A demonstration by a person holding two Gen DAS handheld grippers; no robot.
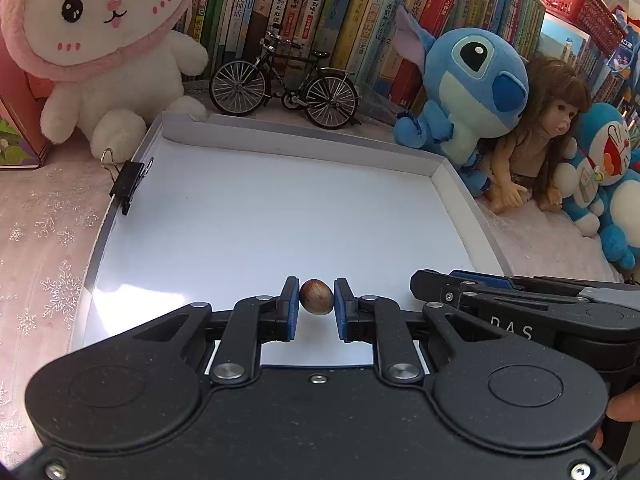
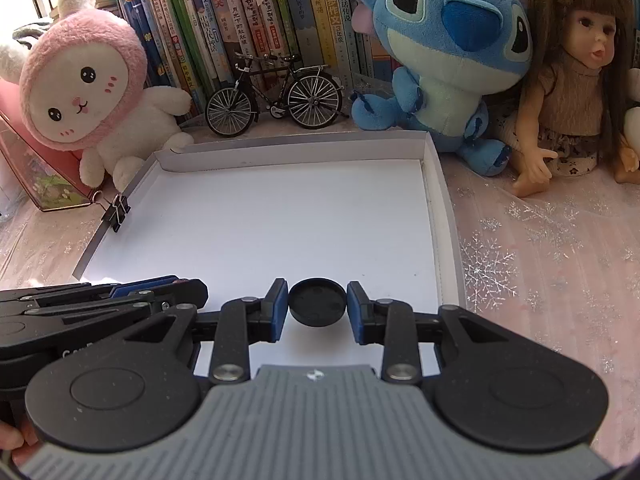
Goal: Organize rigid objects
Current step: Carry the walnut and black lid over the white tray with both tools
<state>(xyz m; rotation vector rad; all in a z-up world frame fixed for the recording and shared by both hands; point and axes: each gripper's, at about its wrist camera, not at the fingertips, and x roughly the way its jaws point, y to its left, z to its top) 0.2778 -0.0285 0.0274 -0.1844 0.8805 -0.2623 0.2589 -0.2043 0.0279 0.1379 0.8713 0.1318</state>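
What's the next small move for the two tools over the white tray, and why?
Probably lower both, then release. The left tool grips a small brown nut; the right tool grips a round black cap. Both hang above the shallow white cardboard tray, whose floor looks bare.

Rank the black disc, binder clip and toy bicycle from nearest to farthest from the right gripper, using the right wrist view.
1. black disc: between the right gripper fingers.
2. binder clip: on the tray's left rim.
3. toy bicycle: beyond the tray, against the books.
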